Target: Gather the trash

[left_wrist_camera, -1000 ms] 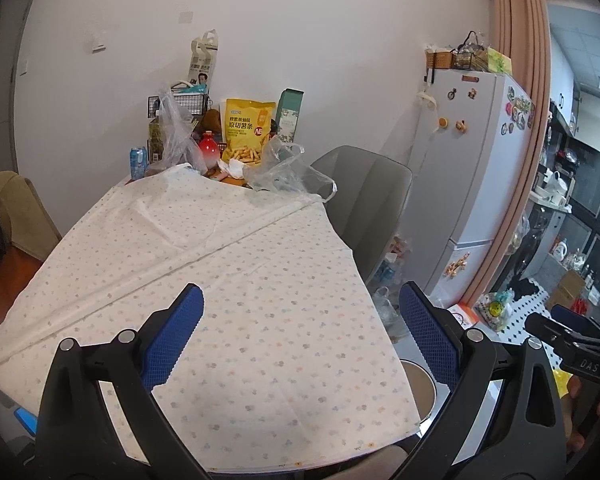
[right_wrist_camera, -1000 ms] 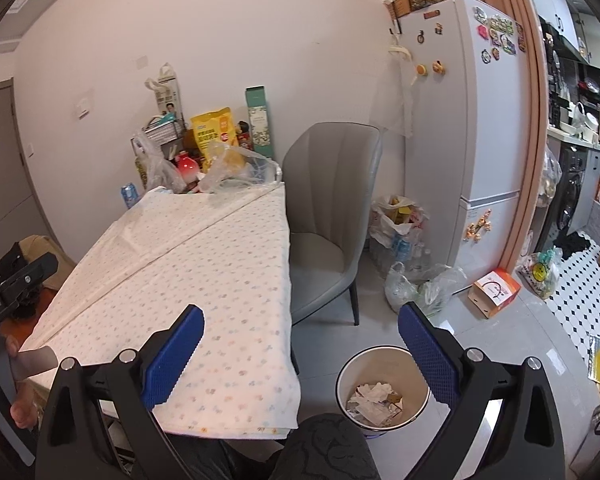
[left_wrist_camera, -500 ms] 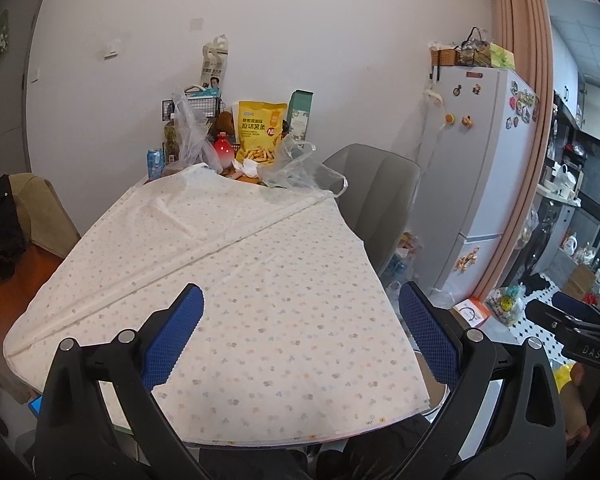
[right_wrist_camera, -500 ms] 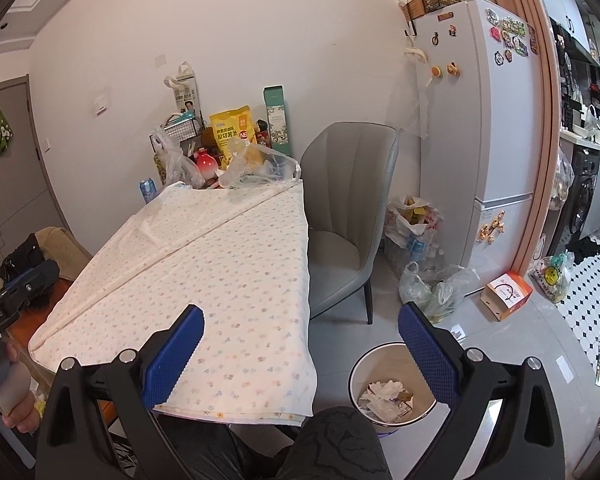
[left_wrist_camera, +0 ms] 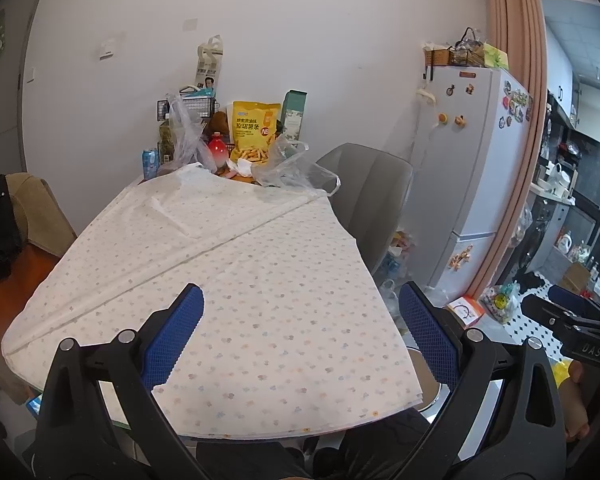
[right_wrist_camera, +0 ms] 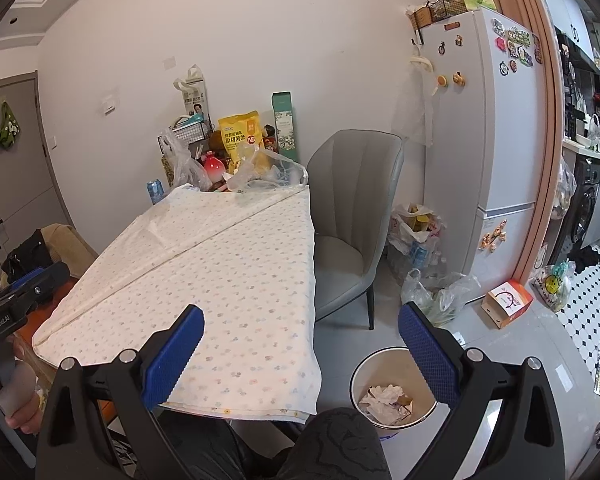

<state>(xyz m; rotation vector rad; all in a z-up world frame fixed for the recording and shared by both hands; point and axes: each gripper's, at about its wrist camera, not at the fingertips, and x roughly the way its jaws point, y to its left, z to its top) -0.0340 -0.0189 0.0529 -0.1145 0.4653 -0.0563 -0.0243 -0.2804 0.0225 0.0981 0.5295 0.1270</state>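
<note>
Both your tongs — left tongs [left_wrist_camera: 300, 336] and right tongs [right_wrist_camera: 300, 344] — gape empty above the worktop [right_wrist_camera: 236, 264]; the bin [right_wrist_camera: 394, 390] sits beside your knee for easy drops.

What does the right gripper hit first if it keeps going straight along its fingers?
Probably the right edge of the tablecloth or the grey chair beside it. The right gripper is open and empty, aimed roughly at that boundary; depth is unclear through the fisheye.
</note>
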